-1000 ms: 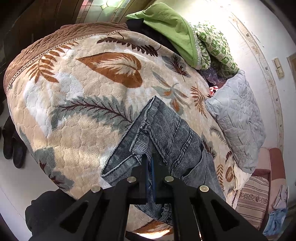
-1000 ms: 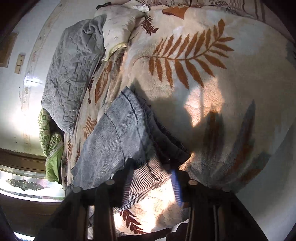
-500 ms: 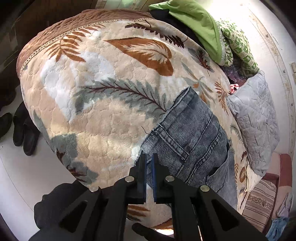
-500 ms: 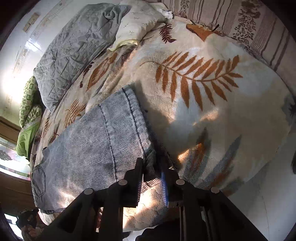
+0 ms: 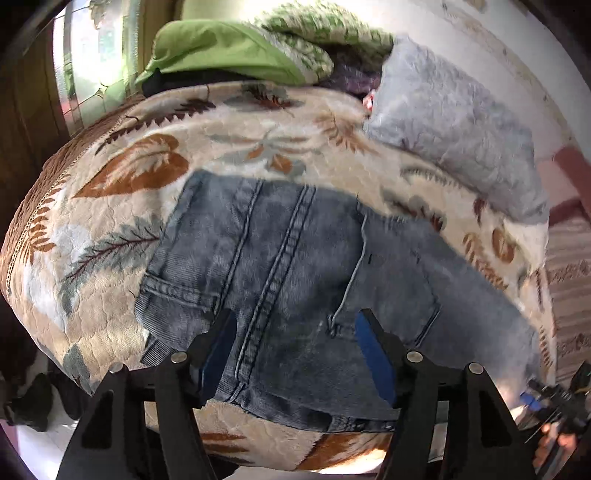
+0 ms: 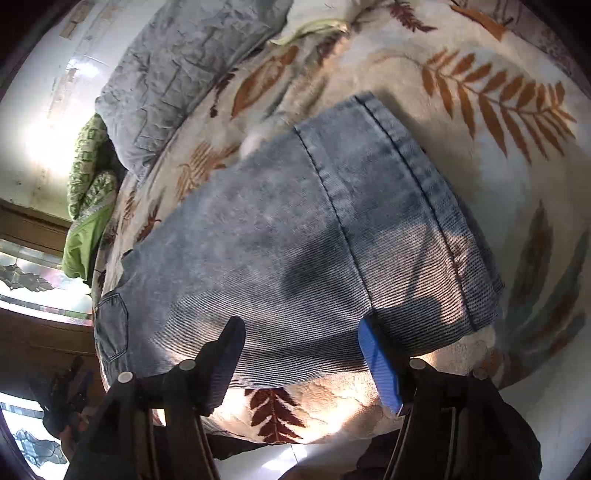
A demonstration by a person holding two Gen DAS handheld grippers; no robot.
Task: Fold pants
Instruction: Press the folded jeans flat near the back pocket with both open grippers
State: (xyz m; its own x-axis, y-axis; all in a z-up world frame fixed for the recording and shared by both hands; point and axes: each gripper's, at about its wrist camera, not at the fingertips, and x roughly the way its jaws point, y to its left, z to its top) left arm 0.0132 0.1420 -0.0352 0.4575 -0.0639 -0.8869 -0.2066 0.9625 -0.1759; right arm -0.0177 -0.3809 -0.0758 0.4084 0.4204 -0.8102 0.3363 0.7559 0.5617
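The pants now lie flat and spread out on the leafy blanket on the bed, no longer bunched up and pinched; so this fold looks laid down, and the next fold can start. The left tongs have just opened wide and hold nothing; the right tongs have just opened too, with only loose cloth under them.

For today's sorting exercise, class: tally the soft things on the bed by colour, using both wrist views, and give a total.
Blue, faded denim jeans: 1
Grey, quilted pillow: 1
Green, plain folded cloth and green-and-white patterned cloth: 2
Cream, leaf-print plush blanket: 1
Total: 5
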